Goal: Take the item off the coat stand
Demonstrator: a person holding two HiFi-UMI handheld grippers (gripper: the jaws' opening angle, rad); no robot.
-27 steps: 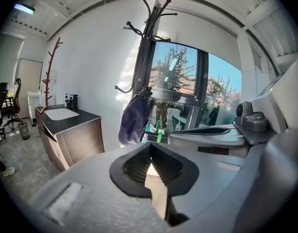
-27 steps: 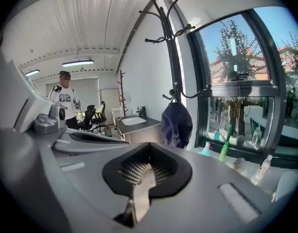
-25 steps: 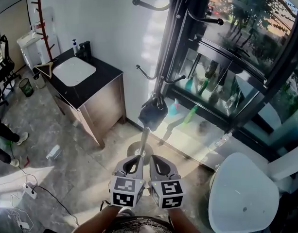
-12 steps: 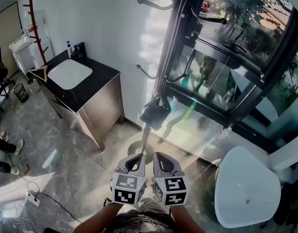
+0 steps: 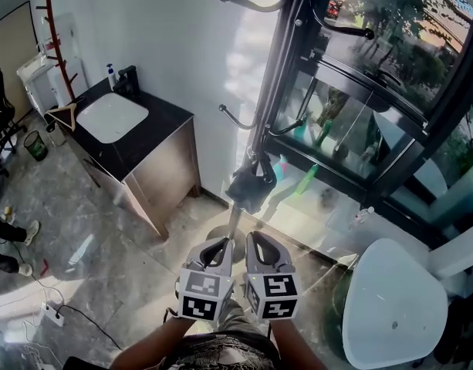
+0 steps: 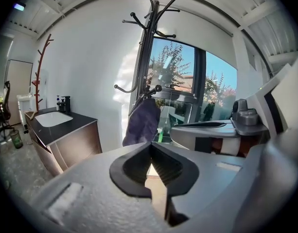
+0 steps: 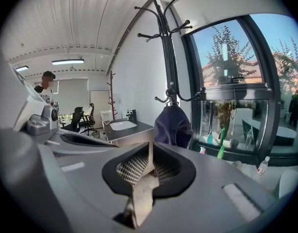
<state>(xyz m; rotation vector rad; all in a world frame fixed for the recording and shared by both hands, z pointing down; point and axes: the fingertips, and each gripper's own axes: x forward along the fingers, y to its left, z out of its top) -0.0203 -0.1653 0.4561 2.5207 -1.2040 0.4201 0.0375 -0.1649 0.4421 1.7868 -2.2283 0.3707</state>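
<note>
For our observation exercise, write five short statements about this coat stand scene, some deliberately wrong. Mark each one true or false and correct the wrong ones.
1. A dark bag hangs from a hook on the black coat stand. True.
2. The left gripper is gripping the bag. False: it is shut on nothing and is short of the bag.
3. The left gripper and the right gripper are side by side. True.
4. The right gripper is wide open. False: it is shut and empty.
5. In the head view, a white basin sits in a dark countertop to the left of the coat stand. True.
</note>
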